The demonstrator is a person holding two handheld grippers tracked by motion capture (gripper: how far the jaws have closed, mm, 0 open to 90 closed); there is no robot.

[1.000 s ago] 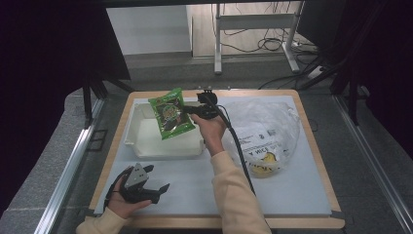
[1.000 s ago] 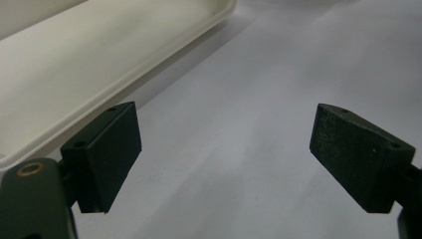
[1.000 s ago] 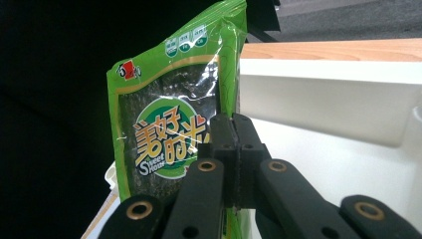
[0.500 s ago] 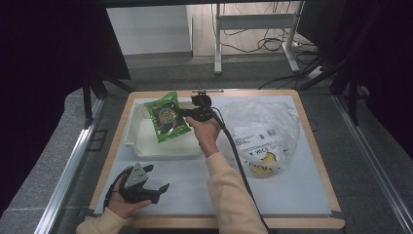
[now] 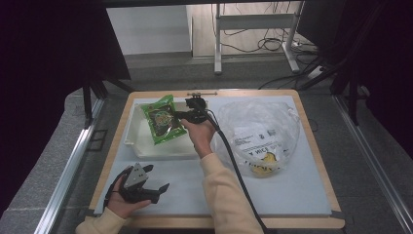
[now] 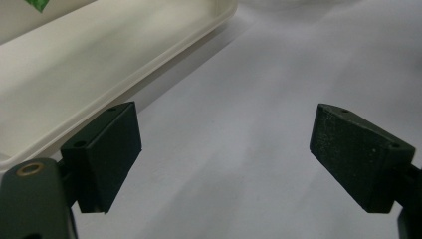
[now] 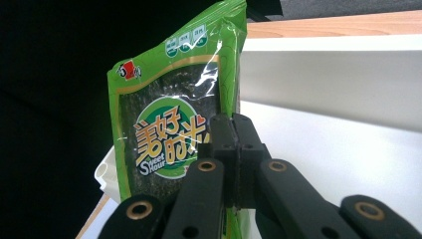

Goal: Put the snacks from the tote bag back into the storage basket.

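A green snack packet with a dark window hangs tilted over the white tray. My right gripper is shut on the packet's right edge. In the right gripper view the closed jaws pinch the packet near its lower edge, with the tray wall behind; my right gripper has no gap between its fingertips. My left gripper rests in the hand at the near left of the mat, open and holding nothing. The left gripper view shows my left gripper with its jaws wide apart over the bare mat, the tray rim to its left.
A clear crumpled plastic bag with printed text and something yellow inside lies on the right half of the mat. A black cable trails along the right forearm. The wooden board edge frames the grey mat.
The right hand has carried the green packet a little to the left and lower, further over the tray. The left hand and its gripper have stayed in place.
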